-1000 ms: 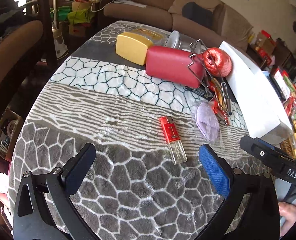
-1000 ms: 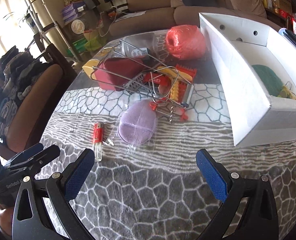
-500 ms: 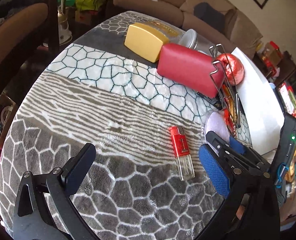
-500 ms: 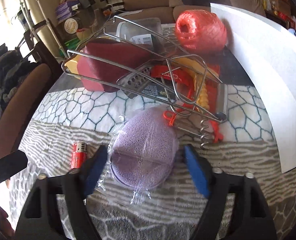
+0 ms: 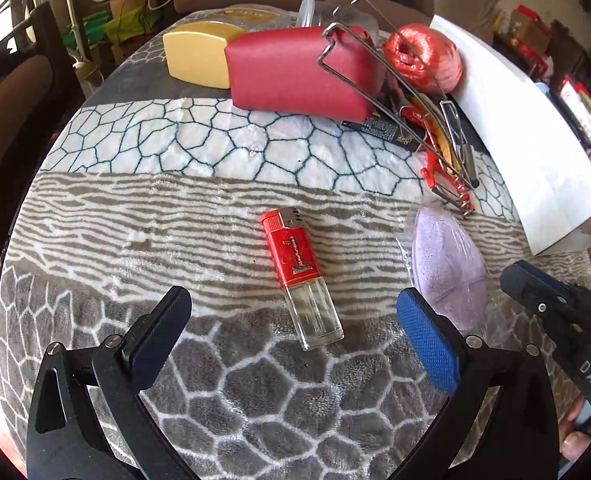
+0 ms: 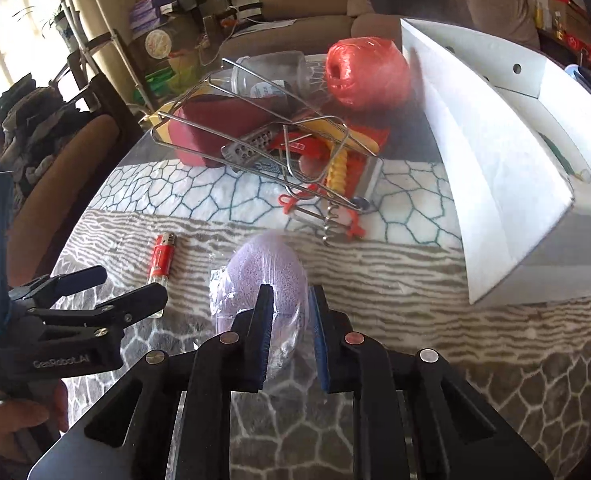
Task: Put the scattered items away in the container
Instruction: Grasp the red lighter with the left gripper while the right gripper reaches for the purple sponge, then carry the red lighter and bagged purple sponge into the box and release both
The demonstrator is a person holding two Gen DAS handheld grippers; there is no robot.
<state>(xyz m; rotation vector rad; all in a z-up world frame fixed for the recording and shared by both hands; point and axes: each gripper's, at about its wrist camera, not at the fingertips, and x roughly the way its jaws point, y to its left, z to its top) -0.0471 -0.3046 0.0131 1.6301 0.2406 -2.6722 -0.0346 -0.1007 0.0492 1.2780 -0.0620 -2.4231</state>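
the right tongs (image 6: 289, 312) are pinched on the near edge of the purple sponge (image 6: 269, 276), which sits in a clear plastic wrapper. the two pads look drawn in close with the sponge's rim and some wrapper film between them, so i'd call it a firm grip on a thin edge rather than around the whole pad. the sponge looks tipped up on its side, maybe just lifting off the patterned tabletop (image 6: 415, 280), though i can't tell if its far edge still rests there.

the left tongs (image 5: 295, 320) are spread wide and hold nothing. they hover low over the red lighter (image 5: 301, 276), which lies flat on the tabletop, its clear end towards them and roughly centred between the two pads. that looks like a line-up for taking the lighter across its narrow sides.

the white box (image 6: 491, 184) stands open to the right of the sponge, close by, something green already inside. so the sponge has a short trip up over the near wall. behind it lie the rest in a heap: a ball of red twine (image 6: 365, 72), a red case (image 5: 299, 68), a yellow case (image 5: 199, 54), wire hangers (image 6: 263, 144) tangled over a grater and clips. the slippery wrapper may slide in the grip.
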